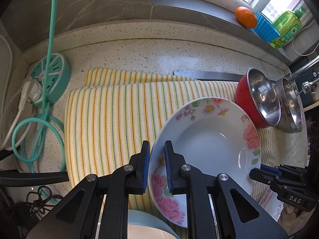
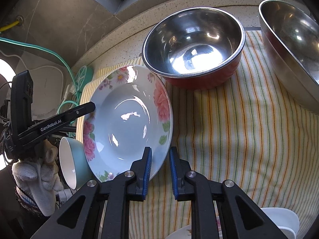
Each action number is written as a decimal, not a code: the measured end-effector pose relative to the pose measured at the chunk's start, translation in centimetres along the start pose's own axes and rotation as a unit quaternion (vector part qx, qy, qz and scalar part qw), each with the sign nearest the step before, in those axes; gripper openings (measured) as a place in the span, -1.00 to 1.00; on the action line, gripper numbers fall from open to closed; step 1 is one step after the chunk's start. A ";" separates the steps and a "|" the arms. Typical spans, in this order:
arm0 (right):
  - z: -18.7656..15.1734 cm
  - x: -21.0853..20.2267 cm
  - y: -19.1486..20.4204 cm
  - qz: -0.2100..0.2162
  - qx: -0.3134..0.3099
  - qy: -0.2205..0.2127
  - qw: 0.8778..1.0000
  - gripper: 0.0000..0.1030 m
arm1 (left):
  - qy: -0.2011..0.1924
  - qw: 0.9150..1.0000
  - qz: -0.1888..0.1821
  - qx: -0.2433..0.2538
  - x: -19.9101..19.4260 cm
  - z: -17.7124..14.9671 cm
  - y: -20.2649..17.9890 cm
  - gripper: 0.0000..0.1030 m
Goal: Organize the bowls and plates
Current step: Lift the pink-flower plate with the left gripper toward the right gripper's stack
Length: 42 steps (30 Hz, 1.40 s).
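A white floral plate (image 1: 207,141) is held tilted above the striped cloth (image 1: 111,123). My left gripper (image 1: 157,166) is shut on the plate's left rim. In the right wrist view the plate (image 2: 127,119) sits left of centre, and my right gripper (image 2: 160,171) straddles its lower right rim, jaws close to it. A red steel-lined bowl (image 2: 193,45) and a steel bowl (image 2: 293,47) stand behind on the cloth. A teal bowl (image 2: 71,161) lies on its side at lower left.
A teal power hub (image 1: 49,79) with cables sits at the left on the speckled counter (image 1: 159,53). An orange (image 1: 245,17), a blue cup and a green soap bottle (image 1: 287,26) stand on the window ledge. More white dishes (image 2: 279,225) lie at the lower right.
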State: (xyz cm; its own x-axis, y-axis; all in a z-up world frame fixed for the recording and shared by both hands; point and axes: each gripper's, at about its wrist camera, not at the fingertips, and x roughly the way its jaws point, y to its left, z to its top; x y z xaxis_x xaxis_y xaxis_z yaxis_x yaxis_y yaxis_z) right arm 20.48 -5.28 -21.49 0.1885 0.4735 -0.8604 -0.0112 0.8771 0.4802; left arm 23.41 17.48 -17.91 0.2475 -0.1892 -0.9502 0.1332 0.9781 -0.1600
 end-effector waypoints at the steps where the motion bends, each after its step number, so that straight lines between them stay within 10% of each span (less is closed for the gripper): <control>1: 0.0 0.1 0.1 -0.001 0.000 0.000 1.000 -0.75 | 0.000 1.000 0.000 0.000 0.0 0.0 0.0 -0.75; 42: -2.9 -2.8 -1.5 -0.009 0.013 -0.009 1.000 -0.76 | 0.001 0.999 -0.040 -0.008 -2.0 -3.0 -2.0 -0.74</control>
State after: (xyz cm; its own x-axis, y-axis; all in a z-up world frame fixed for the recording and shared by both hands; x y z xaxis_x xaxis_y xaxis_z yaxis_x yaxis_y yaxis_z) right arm 17.09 -7.68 -20.26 0.2052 0.4567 -0.8656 0.0185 0.8825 0.4700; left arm 19.75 16.18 -16.54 0.2350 -0.2661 -0.9348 0.1374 0.9612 -0.2391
